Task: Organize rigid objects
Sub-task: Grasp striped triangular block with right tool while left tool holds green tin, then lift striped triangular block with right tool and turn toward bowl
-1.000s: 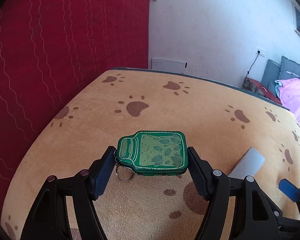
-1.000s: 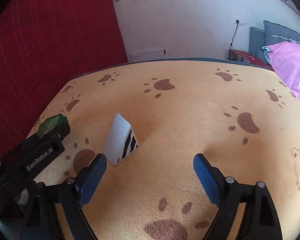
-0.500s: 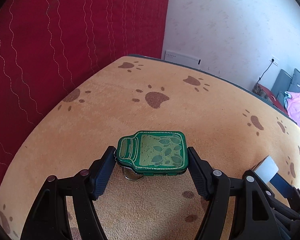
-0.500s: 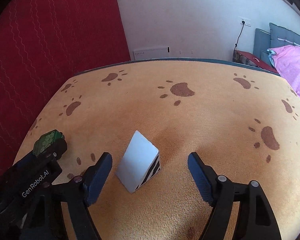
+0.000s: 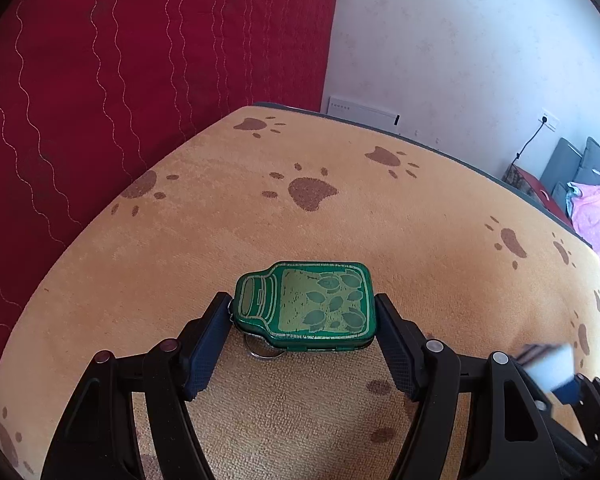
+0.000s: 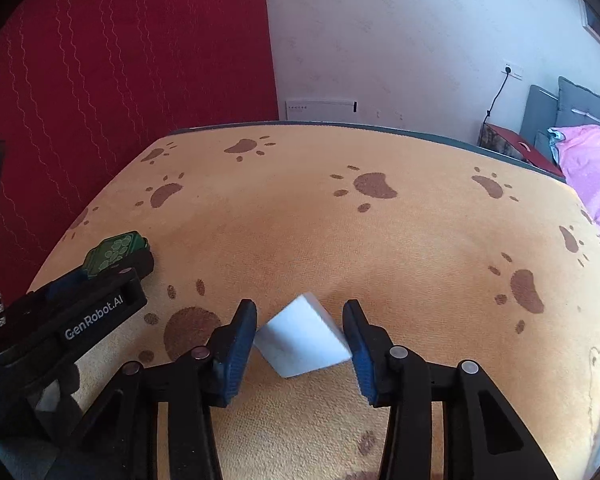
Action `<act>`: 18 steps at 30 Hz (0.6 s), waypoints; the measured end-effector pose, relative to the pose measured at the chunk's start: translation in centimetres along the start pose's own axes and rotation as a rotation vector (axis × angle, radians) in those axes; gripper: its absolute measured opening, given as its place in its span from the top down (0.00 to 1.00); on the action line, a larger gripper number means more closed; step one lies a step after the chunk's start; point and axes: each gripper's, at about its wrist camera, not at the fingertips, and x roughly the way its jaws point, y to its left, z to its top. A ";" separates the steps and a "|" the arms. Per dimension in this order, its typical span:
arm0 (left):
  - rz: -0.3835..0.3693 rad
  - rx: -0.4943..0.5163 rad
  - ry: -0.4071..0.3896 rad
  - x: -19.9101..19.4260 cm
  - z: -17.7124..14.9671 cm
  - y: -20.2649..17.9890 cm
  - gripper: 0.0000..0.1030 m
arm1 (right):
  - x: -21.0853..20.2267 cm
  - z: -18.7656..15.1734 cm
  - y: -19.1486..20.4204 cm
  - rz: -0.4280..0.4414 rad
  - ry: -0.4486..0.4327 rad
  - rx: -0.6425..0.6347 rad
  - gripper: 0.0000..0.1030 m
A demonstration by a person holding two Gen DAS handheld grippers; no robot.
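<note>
Green tin [image 5: 306,306], shaped like a jar and printed with leaves, is sitting clamped between the pads of the left hand-held gripper [image 5: 303,334] above the orange paw-print blanket [image 5: 420,216]; a key ring [image 5: 260,350] beneath it is showing only partly. In the left wrist view the white box [image 5: 550,370] is appearing as a blur at the lower right, cut off by the gripper frame. The right hand-held gripper [image 6: 300,334] has just been closing, and the white box [image 6: 302,336] is now lying between its jaws, touching both blue pads; earlier it was lying ahead and to the left of them. Its striped side is no longer showing.
</note>
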 end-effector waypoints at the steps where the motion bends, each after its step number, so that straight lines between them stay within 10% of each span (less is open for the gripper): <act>1: 0.000 0.001 -0.001 0.0 0.0 0.0 0.31 | -0.5 -0.1 -0.3 0.002 -0.008 0.004 0.54; 5: 0.000 0.009 -0.007 -0.1 -0.1 -0.1 0.31 | -2.1 -0.7 -1.6 0.014 -0.024 0.029 0.72; 12: -0.003 0.025 -0.016 -0.4 -0.2 -0.5 0.31 | -3.6 -2.3 -2.7 0.020 -0.048 0.056 0.73; 18: -0.007 0.033 -0.017 -0.5 -0.2 -0.6 0.31 | -4.2 -3.5 -3.7 0.029 -0.050 0.096 0.50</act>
